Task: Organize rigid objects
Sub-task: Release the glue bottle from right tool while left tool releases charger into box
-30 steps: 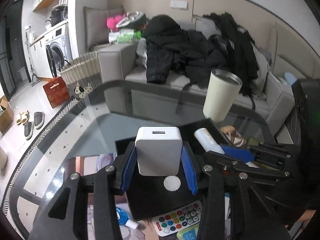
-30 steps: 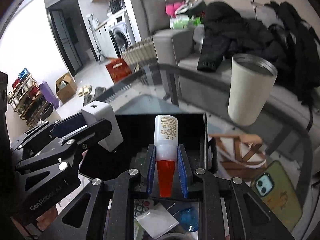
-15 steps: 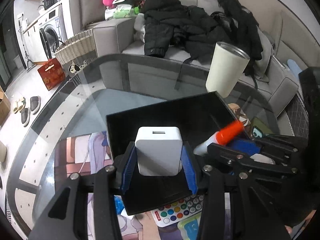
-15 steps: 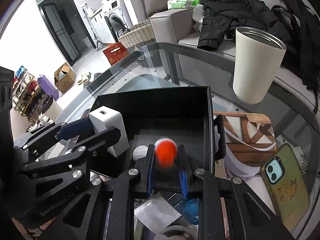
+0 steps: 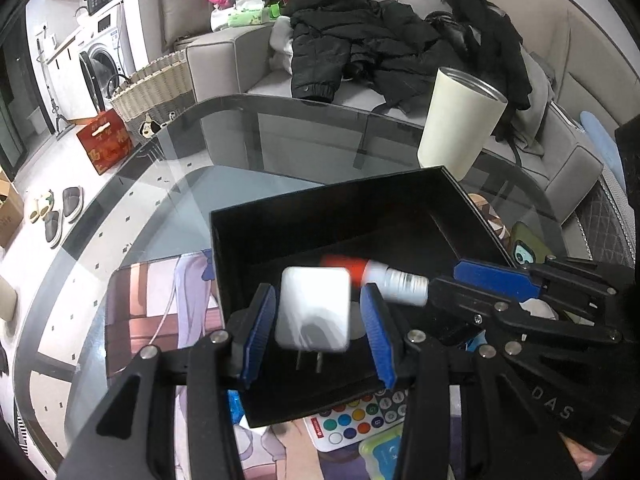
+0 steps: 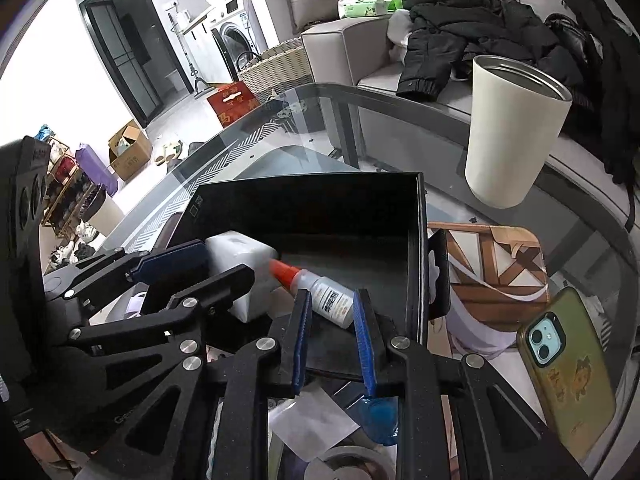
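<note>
A black open box (image 5: pixel 400 216) (image 6: pixel 418 224) sits on the glass table. My left gripper (image 5: pixel 316 332) is open over the box; the white charger (image 5: pixel 314 312) is blurred between its blue pads with gaps on both sides, prongs down. The charger also shows in the right wrist view (image 6: pixel 240 264). My right gripper (image 6: pixel 330 332) is open; the small white bottle with an orange cap (image 6: pixel 316 288) lies tilted between its pads, cap toward the charger. The bottle also shows in the left wrist view (image 5: pixel 384 276).
A cream tumbler (image 6: pixel 512 132) stands beyond the box. A phone in a green case (image 6: pixel 568 364) lies at the right on a patterned mat (image 6: pixel 496 264). A colourful remote (image 5: pixel 352 424) lies near the box's front. A sofa with black jackets (image 5: pixel 380 40) is behind the table.
Both grippers have opened over the box. The charger has slipped down from the left pads, and the bottle has tipped over from the right pads into the box.
</note>
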A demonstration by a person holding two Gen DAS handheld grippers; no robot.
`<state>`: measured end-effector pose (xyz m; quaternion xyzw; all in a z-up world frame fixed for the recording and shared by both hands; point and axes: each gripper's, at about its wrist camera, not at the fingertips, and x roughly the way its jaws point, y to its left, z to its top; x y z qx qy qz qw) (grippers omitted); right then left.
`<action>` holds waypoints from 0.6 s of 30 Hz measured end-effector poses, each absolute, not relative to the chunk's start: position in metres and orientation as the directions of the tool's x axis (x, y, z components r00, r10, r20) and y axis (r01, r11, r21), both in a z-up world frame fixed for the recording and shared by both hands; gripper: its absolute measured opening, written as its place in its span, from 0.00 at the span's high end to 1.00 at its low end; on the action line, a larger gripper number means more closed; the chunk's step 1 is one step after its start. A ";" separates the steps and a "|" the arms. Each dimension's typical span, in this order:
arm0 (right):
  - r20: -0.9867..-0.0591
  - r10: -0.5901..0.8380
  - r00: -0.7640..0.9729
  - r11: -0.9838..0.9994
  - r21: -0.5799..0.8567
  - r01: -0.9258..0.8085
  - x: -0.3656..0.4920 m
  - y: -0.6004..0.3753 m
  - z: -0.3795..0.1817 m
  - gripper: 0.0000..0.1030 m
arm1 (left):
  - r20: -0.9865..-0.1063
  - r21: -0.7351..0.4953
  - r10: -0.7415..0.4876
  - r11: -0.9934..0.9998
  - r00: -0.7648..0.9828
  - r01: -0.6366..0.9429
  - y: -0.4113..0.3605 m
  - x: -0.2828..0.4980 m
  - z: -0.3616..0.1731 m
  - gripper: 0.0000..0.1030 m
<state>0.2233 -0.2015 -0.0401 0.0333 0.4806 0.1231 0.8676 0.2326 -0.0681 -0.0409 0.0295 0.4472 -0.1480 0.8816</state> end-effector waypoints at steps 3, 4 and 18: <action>-0.822 0.250 0.512 0.967 0.190 -0.167 0.222 -0.207 -0.038 0.77 | -0.780 -0.089 -0.242 0.956 0.576 0.281 -0.064 0.229 -0.035 0.45; -0.817 0.254 0.517 0.966 0.195 -0.167 0.220 -0.209 -0.035 0.77 | -0.769 -0.080 -0.235 0.958 0.595 0.274 -0.062 0.226 -0.032 0.41; -0.660 0.259 0.705 0.965 0.142 -0.221 0.153 -0.217 0.033 0.72 | -0.610 -0.071 -0.285 0.949 0.740 0.307 -0.043 0.169 0.021 0.37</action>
